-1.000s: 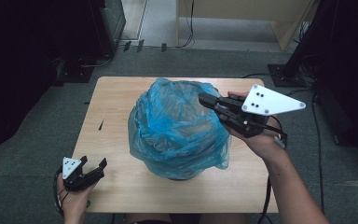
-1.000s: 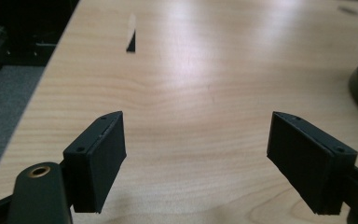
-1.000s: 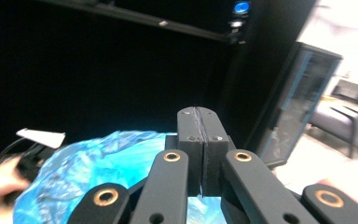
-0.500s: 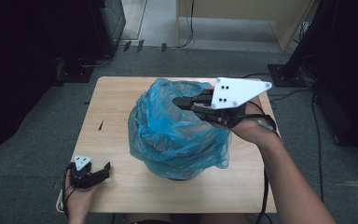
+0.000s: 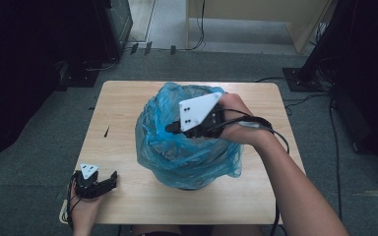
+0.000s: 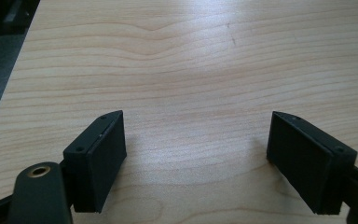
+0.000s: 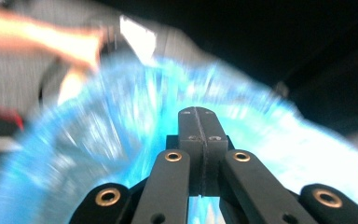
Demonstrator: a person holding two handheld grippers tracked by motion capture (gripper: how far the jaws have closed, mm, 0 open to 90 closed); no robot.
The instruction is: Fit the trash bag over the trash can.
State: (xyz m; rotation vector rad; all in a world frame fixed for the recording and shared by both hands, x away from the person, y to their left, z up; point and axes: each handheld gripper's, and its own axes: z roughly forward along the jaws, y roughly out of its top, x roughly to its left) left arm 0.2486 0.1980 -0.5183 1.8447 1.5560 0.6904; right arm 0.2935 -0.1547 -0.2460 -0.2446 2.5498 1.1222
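Note:
A blue plastic bag (image 5: pixel 187 147) lines a round bin in the middle of the wooden table (image 5: pixel 123 103); its mouth gapes upward and its rim hangs loose over the sides. My right gripper (image 5: pixel 170 129) hovers over the bag's mouth and points left, its grey plate on top. In the right gripper view its jaws (image 7: pixel 199 116) are pressed together with nothing between them, and the blurred blue bag (image 7: pixel 98 140) lies behind. My left gripper (image 5: pixel 109 179) rests near the table's front left corner. In the left gripper view it (image 6: pixel 196 154) stands open over bare wood (image 6: pixel 191 60).
The table stands on grey carpet. Dark equipment and cables (image 5: pixel 142 49) lie on the floor beyond its far edge, and a black stand (image 5: pixel 320 59) rises at the back right. A small dark mark (image 5: pixel 107 131) shows on the table's left part.
My right gripper has swept left from the bag's right side to over its mouth. The left gripper has barely shifted at the front left corner.

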